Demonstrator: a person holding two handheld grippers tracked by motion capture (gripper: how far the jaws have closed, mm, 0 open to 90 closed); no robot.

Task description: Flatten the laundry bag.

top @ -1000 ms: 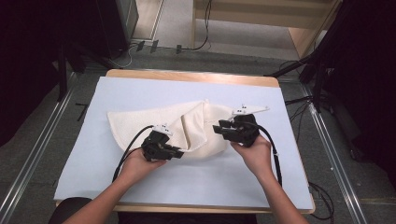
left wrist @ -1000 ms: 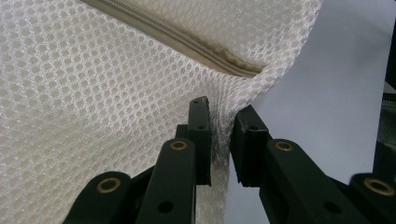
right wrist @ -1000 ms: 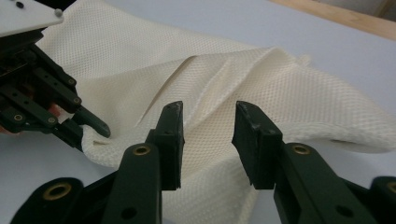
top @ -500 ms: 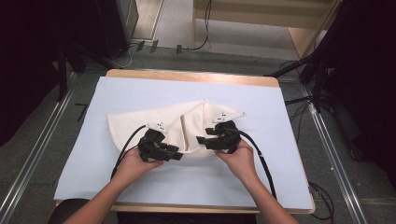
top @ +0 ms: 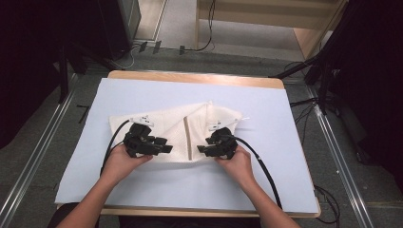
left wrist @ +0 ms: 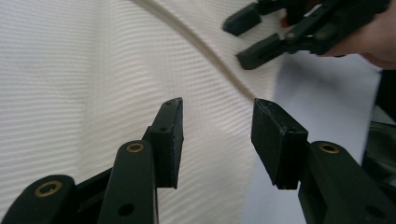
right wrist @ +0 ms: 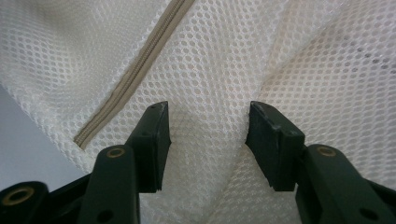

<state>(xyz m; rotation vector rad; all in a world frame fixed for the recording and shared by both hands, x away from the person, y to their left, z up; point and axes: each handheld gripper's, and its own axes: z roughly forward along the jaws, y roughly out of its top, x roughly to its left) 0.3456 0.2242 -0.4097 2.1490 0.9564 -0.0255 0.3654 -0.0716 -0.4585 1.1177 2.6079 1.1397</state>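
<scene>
Two tools sit mid-frame over the white mesh bag (top: 166, 128); left tool (top: 164, 146) gaping; right tool (top: 202, 150) gaping too, nothing gripped.

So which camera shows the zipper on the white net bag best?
The right gripper view: the zipper is close and sharp, its teeth visible against the mesh bag. The left gripper view shows it as a blurred curved strip; the high view as a thin line.
</scene>
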